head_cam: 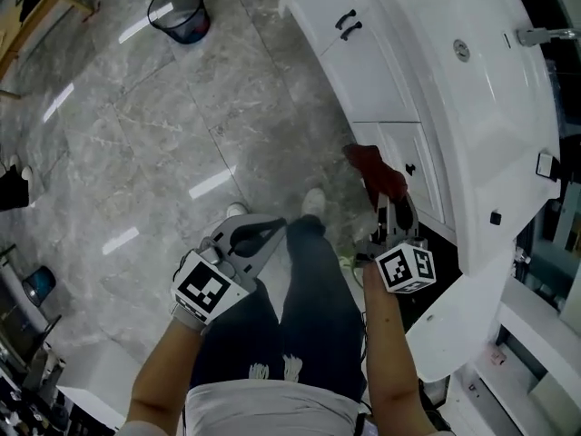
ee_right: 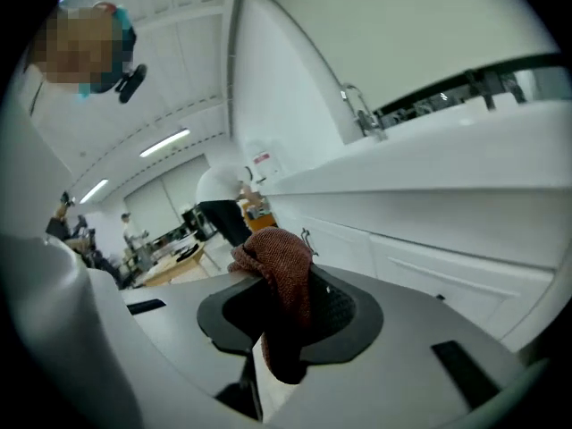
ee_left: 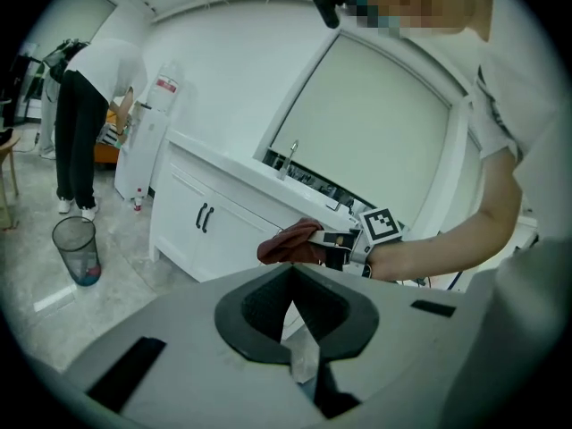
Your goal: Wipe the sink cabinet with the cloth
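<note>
The sink cabinet (head_cam: 368, 66) runs along the right of the head view, white, with its basin top (head_cam: 472, 98) and faucet (head_cam: 543, 35) above and 2 dark handles (head_cam: 348, 24) on the upper door fronts. No streak, wet patch or dirt shows on the white fronts, so the pictures do not show which part, if any, has been wiped. The grey tiled floor (head_cam: 136, 134) lies in front of it, and a waste bin (head_cam: 180, 12) stands well apart from the cabinet.

The left gripper (head_cam: 252, 237) hangs over the person's leg, away from the cabinet. Its own view shows its fingers (ee_left: 268, 307) drawn together with nothing between them, so it takes no part for now.

The right gripper (head_cam: 396, 209) points at the lower door, and its fingers (ee_right: 344, 311) are clamped on the cloth (head_cam: 377, 169). The cloth is a dark red knit, bunched at the tips with 1 end hanging down through the gap. It sits just beside the lower door front. Whether it touches the door I cannot tell, though the left gripper view suggests it is a little short of it.

My judgement: the cloth is in hand and has been brought to the cabinet. The wiping itself, across the doors and the top, looks to be nearly all left to do.
</note>
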Tool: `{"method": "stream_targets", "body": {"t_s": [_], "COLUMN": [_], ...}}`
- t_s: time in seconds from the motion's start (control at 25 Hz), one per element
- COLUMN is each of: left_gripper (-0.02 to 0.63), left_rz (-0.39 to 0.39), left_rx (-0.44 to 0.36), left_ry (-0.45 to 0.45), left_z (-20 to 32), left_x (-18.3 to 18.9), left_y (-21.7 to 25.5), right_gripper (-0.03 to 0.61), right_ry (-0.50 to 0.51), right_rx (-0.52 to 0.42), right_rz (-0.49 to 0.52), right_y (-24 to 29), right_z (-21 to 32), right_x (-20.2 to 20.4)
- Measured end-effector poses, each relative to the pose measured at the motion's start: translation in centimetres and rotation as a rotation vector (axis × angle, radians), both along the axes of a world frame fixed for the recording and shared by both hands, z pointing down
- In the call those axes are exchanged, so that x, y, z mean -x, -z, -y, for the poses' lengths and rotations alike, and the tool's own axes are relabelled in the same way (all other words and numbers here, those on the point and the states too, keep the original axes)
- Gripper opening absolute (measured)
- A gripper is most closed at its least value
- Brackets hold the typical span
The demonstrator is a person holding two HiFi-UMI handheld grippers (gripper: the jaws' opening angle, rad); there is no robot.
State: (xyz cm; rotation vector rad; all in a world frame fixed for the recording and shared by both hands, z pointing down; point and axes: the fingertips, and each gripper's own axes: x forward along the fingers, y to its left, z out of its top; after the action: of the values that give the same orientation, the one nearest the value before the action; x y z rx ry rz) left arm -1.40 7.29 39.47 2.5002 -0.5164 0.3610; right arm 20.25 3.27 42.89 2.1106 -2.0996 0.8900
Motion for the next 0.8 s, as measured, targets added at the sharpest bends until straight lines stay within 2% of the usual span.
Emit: {"method": "stream_targets", "body": {"t_s": [0.2, 0.32, 0.56, 0.8], "left_gripper": [0.009, 0.009, 0.009, 0.009], "left_rz": [-0.011, -0.013, -0.026, -0.033], "left_rx": [-0.026, -0.041, -0.072, -0.165], "left_ry": [0.038, 0.054, 0.077, 0.100], "left_z": [0.2, 0.0, -0.1, 1.4], "left_x": [1.4, 1.9, 2.3, 2.4], "left_y": [4.1, 6.3, 11.4, 17.7], "right_gripper": [0.091, 0.090, 0.091, 0.091], "right_ry": [0.254, 0.384, 0.513, 0.618], "right_rx": [-0.066, -0.108, -0.154, -0.229], "right_rz": [-0.127, -0.167, -0.174, -0.214], "right_y": [6.2, 9.8, 16.6, 23.8], "right_z": [0.5, 0.6, 0.5, 0.4], "right_x": [6.2, 9.2, 12.0, 13.9]}}
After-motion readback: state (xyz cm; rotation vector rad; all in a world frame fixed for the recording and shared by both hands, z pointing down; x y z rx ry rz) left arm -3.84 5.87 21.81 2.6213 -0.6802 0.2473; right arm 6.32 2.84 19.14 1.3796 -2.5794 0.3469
